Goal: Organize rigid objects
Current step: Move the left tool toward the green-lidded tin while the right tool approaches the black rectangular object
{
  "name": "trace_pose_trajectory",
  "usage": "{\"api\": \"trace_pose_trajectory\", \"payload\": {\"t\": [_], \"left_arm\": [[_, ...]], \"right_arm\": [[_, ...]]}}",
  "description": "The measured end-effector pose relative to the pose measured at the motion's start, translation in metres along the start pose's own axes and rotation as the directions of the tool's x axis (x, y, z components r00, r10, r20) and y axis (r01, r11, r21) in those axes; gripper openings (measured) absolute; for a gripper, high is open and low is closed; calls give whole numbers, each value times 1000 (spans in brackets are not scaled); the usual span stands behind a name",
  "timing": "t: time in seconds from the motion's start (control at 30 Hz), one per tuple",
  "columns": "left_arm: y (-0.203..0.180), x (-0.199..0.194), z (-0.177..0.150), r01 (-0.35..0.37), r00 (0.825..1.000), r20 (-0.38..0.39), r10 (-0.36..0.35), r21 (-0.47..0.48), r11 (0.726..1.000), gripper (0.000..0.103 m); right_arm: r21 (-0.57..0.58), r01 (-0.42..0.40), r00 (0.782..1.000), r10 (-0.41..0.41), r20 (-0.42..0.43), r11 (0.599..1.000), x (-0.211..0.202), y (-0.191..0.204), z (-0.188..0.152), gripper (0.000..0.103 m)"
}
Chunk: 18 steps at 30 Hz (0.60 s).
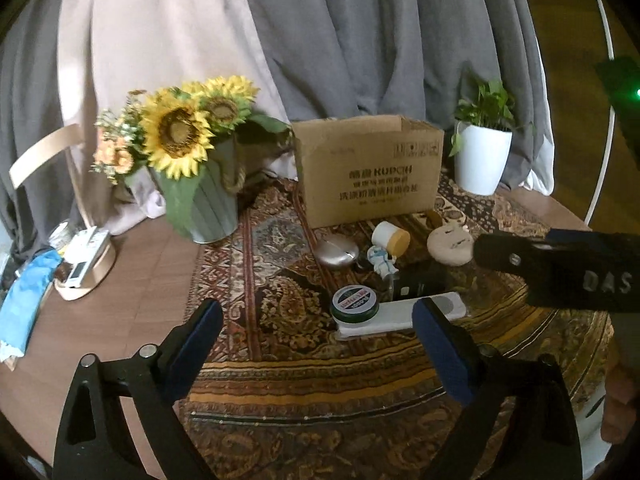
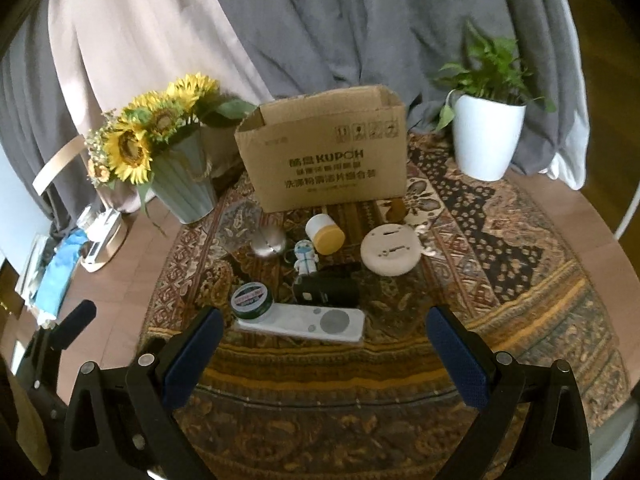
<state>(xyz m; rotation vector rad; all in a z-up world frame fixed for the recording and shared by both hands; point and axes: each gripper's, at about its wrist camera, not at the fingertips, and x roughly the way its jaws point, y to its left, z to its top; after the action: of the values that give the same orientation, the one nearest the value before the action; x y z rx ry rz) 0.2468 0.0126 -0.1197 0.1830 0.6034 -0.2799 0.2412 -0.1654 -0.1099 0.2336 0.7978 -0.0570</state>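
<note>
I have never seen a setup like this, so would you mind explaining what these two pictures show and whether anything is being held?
There is no robot: a person holds a two-finger gripper in each hand, and each carries a wide-angle camera looking along its fingers. One picture is from the left gripper, the other from the right gripper. Both stand open and hold nothing.

On the patterned rug lie a white remote, a green tin resting on its end, a black case, an astronaut figurine, a yellow-capped jar, a pale disc and a metal oval. Behind stands an open cardboard box.
</note>
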Motion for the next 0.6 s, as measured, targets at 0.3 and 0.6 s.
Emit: {"api": "trace_pose_trajectory", "payload": {"t": [0.3,0.6], "left_arm": [[-11,44,0,33,999,-39,-32,48,998,92],[-13,85,-4,84,990,-117,-79,40,996,82]], "right_arm": [[53,-23,994,29,-103,998,65,-12,13,99],[71,-41,977,55,-204,997,117,-15,11,95]]}}
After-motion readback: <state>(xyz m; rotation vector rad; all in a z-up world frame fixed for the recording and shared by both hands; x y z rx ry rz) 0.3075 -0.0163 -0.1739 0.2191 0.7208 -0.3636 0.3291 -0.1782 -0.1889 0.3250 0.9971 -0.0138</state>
